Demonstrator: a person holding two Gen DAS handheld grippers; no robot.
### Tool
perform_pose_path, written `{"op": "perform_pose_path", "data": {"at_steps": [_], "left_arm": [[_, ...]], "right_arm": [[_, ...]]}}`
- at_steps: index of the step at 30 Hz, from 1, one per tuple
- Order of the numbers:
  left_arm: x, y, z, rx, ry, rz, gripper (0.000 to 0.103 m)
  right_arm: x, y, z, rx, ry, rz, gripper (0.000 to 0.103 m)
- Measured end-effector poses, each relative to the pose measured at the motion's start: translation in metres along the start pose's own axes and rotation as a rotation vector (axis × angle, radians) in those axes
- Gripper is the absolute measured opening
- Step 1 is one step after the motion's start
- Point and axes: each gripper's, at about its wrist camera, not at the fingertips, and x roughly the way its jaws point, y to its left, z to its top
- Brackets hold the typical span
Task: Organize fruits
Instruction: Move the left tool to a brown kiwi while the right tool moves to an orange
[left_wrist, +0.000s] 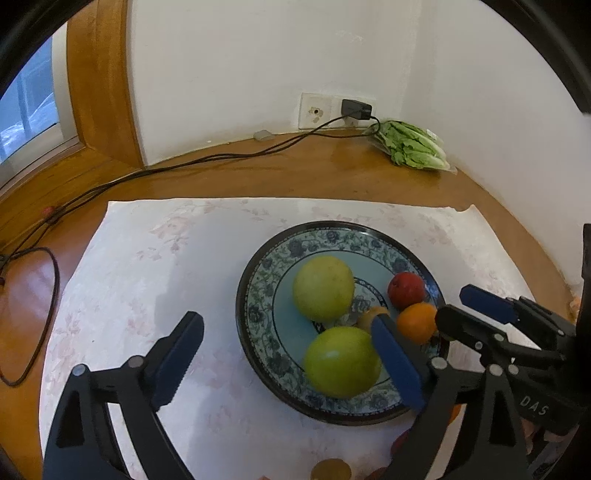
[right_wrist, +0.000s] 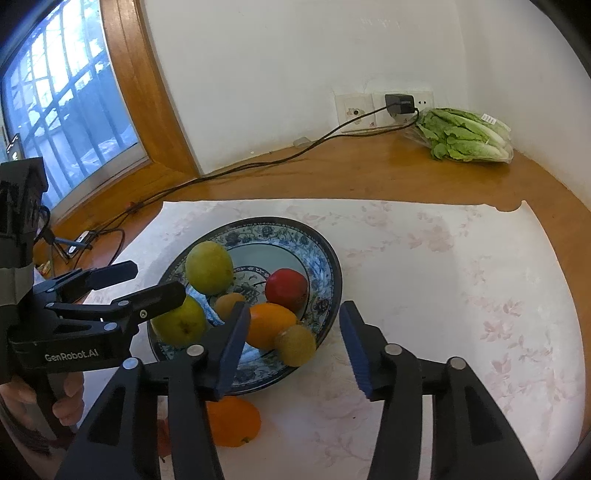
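Observation:
A blue-patterned plate (left_wrist: 258, 295) (right_wrist: 325, 254) sits on a white floral cloth. It holds two green apples (left_wrist: 341, 362) (left_wrist: 323, 288), a red fruit (left_wrist: 406, 290) (right_wrist: 286, 290), an orange (left_wrist: 417, 321) (right_wrist: 269, 325) and small yellow-brown fruits (right_wrist: 295, 345) (right_wrist: 227, 304). My left gripper (left_wrist: 291, 360) is open and empty over the plate's near-left rim. My right gripper (right_wrist: 293, 350) is open and empty, just above the plate's near rim. The right gripper also shows in the left wrist view (left_wrist: 461, 306); the left one shows in the right wrist view (right_wrist: 147, 284). Another orange (right_wrist: 232, 421) lies on the cloth outside the plate.
The white cloth (left_wrist: 147, 277) (right_wrist: 461, 295) covers a round wooden table (left_wrist: 258, 166). A bag of lettuce (left_wrist: 410, 147) (right_wrist: 465, 134) lies by the wall. A charger (left_wrist: 354, 109) is plugged in; its cable (left_wrist: 184, 164) runs left. A small fruit (left_wrist: 330, 470) lies at the cloth's near edge.

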Motion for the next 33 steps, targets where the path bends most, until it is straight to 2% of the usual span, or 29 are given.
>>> {"op": "perform_pose_path", "data": {"at_steps": [4, 8, 12, 20, 27, 33], "left_arm": [[-0.009, 0.000, -0.003, 0.008, -0.008, 0.023, 0.098], [-0.020, 0.000, -0.007, 0.008, -0.015, 0.015, 0.100], [-0.027, -0.002, -0.014, 0.015, 0.017, 0.010, 0.100], [-0.040, -0.011, -0.034, 0.062, 0.062, 0.005, 0.100], [-0.046, -0.008, -0.046, 0.054, 0.100, -0.024, 0.100], [-0.041, 0.009, -0.053, -0.016, 0.130, -0.054, 0.100]], "right_arm": [[-0.004, -0.002, -0.002, 0.010, -0.011, 0.008, 0.054], [-0.010, -0.004, -0.004, 0.023, -0.007, 0.007, 0.054], [-0.020, -0.001, -0.007, 0.017, -0.002, -0.004, 0.060], [-0.035, 0.011, -0.020, -0.002, 0.029, 0.003, 0.061], [-0.040, 0.020, -0.035, -0.006, 0.063, 0.025, 0.061], [-0.037, 0.024, -0.044, -0.007, 0.087, 0.030, 0.061]]}}
